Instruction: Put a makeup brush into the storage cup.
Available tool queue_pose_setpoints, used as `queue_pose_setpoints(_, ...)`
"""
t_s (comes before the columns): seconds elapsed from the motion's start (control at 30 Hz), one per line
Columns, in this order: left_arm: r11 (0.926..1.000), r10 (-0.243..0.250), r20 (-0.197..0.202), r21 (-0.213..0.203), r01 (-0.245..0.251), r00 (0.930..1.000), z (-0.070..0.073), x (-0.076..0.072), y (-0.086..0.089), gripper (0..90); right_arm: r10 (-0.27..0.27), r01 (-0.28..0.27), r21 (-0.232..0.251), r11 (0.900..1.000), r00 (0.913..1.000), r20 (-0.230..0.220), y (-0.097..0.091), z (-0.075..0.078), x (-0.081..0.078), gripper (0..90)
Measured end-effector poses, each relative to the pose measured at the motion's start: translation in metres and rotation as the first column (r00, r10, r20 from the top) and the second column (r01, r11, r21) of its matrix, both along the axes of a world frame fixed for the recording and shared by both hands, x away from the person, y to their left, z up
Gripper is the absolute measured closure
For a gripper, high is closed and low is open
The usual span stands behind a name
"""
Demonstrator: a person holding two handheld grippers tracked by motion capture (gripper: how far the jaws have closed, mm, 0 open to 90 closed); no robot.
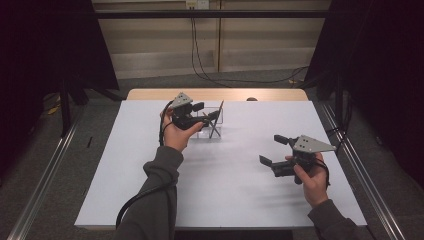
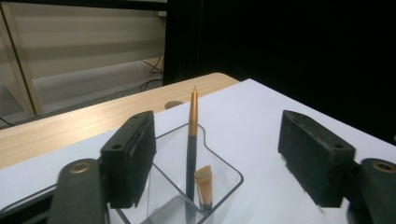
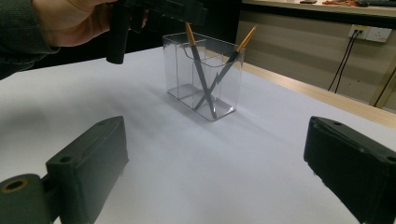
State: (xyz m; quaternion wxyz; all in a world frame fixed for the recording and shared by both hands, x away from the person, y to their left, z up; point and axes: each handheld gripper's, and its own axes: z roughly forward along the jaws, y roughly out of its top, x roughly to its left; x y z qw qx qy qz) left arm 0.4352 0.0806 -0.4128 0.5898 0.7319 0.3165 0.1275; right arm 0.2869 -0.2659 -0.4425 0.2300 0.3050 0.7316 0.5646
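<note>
1. Covering a wooden table [image 1: 150, 94], a smooth white sheet [image 1: 225, 185] sits in a dim room with dark curtains.
2. One clear plastic holder [image 3: 224, 95], boxy, stands at the sheet's far side with two slim brushes [image 3: 201, 79] crossed inside.
3. Left gripper [image 1: 200, 114] above it, jaws released; right gripper [image 1: 274, 151] apart, spread, empty.

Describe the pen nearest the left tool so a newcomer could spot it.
On the white table stands a clear plastic holder, near the far edge. Two pens lean crossed inside it. The one meant tips toward the left tool, which hovers open above it; the other pen tips away.
</note>
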Motion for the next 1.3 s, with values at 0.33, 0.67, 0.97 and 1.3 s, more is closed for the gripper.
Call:
queue_pose_setpoints(0.33,0.9998,0.018,0.001,0.005,-0.018,0.9998,0.001,-0.005,0.004,14.7,0.0,0.0,-0.003,1.0,1.0,-0.004,0.001,-0.001,0.001,5.7)
queue_pose_setpoints(0.67,0.9993,0.038,0.002,-0.001,-0.038,0.9993,0.002,-0.011,0.014,10.2,0.002,-0.002,-0.001,1.0,1.0,-0.005,0.001,-0.001,0.0,5.8)
queue_pose_setpoints(0.97,0.9997,0.025,0.003,-0.007,-0.025,0.9997,0.001,-0.015,0.02,9.4,-0.007,0.007,0.001,1.0,1.0,-0.004,0.0,0.0,0.001,5.7)
queue_pose_setpoints(1.3,0.9995,0.033,0.007,0.001,-0.033,0.9994,0.002,-0.02,0.025,9.1,-0.005,0.005,0.006,1.0,1.0,-0.006,-0.001,-0.001,0.0,5.7)
